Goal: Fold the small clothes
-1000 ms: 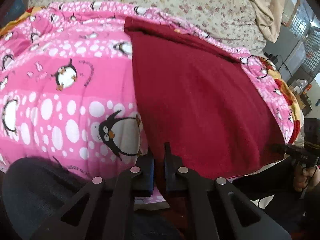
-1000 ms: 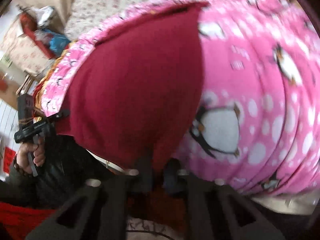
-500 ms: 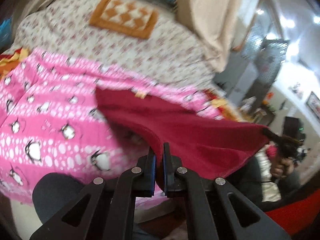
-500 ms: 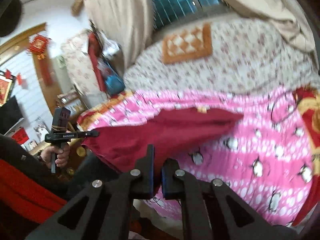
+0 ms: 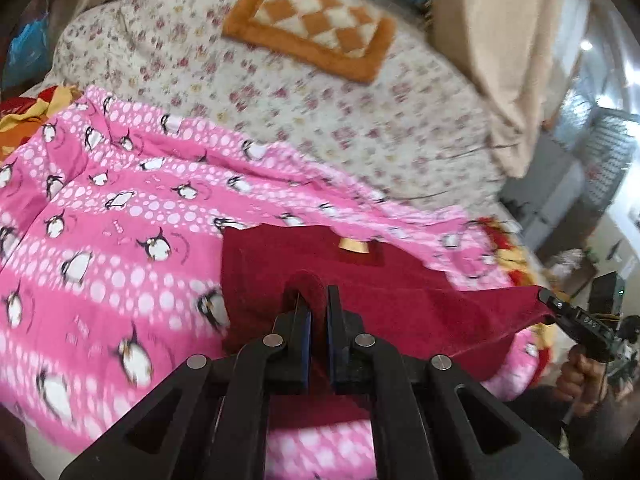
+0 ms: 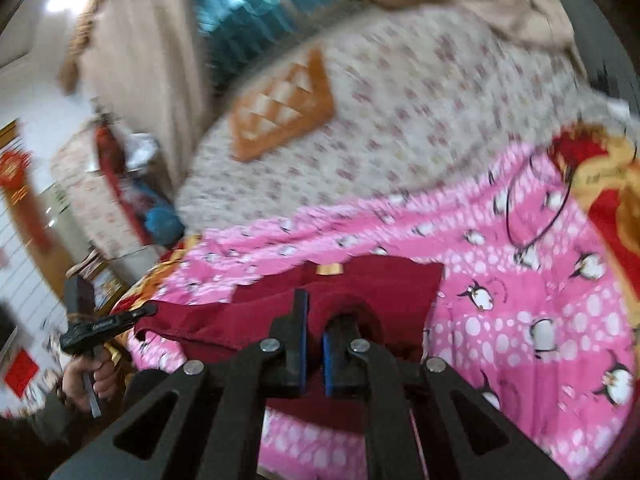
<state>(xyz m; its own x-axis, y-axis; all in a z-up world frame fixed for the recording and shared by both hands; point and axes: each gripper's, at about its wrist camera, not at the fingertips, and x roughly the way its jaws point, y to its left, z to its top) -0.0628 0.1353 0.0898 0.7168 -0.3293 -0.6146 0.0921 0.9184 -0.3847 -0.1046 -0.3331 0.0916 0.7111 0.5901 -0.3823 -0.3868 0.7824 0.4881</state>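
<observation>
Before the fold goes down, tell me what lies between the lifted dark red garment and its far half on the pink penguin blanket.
Nothing visible. The dark red garment hangs from both tools over its flat far half; only its gold label shows there, on the pink penguin blanket.

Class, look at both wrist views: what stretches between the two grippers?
The red garment spans the gap, its near edge pinched by the left gripper and the right gripper, above the penguin blanket. Both views show it.

Even indoor light; ceiling lamps (image 6: 56, 0) are blown out. Heavy motion blur is seen in the right wrist view, fisheye bending and vignetting at edges.
</observation>
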